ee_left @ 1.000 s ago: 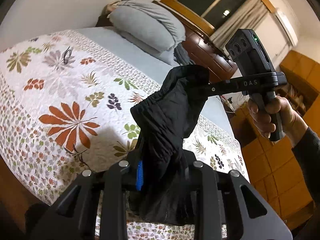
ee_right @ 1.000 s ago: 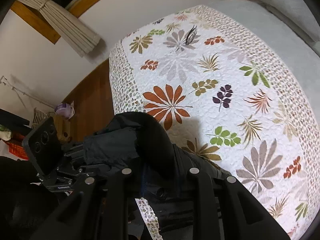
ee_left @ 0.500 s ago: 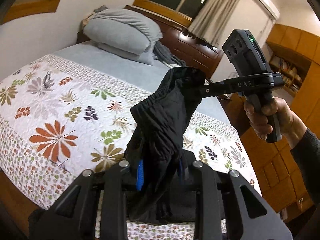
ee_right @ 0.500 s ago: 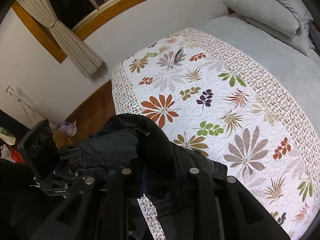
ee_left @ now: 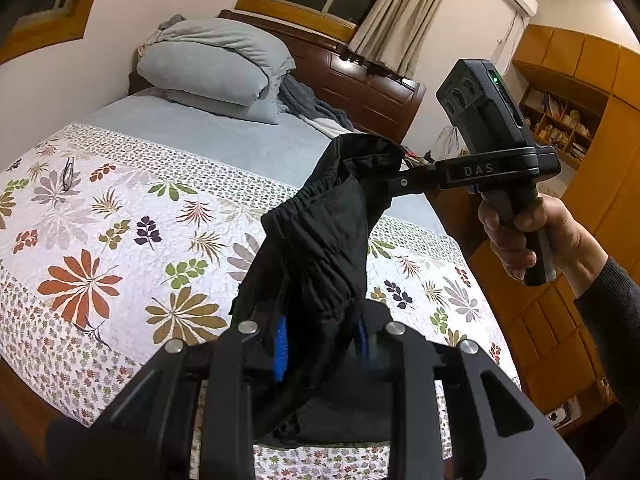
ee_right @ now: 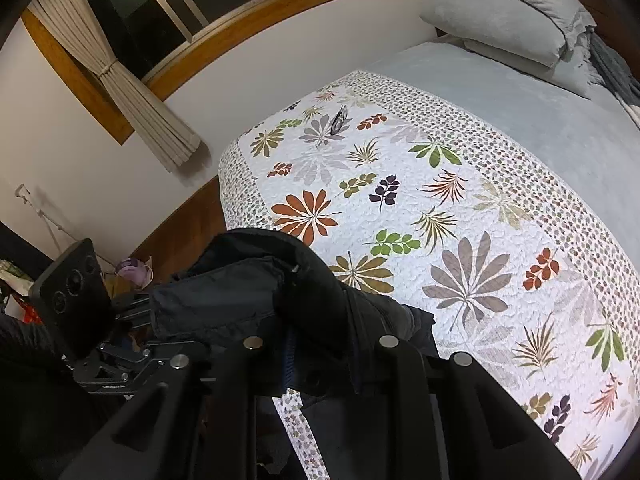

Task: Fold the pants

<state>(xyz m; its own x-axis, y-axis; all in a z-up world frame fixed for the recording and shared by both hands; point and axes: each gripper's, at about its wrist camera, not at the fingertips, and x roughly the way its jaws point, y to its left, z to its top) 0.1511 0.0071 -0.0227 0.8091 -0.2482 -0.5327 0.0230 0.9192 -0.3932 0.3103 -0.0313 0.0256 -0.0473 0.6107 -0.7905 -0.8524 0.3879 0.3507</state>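
Black pants [ee_left: 320,248] with an elastic waistband hang bunched in the air over the foot of the bed. My left gripper [ee_left: 320,344] is shut on a thick fold of them, blue pads pressed against the cloth. A hand at the right holds my right gripper [ee_left: 384,176], which is shut on the waistband's far end. In the right wrist view the pants [ee_right: 248,292] drape over my right gripper [ee_right: 320,360], and the left gripper [ee_right: 148,308] clamps them at the left. The legs drop out of sight below both grippers.
The bed's floral quilt [ee_left: 120,220] lies flat below, with a grey sheet and stacked grey pillows [ee_left: 212,64] at the head. Wooden cabinets [ee_left: 580,208] stand to the right of the bed. A curtained window [ee_right: 152,40] and some floor clutter [ee_right: 128,272] are to its left.
Both grippers have risen and travelled sideways with the pants still stretched between them. The quilt now sits lower and farther away in both views. Neither grip has altered.
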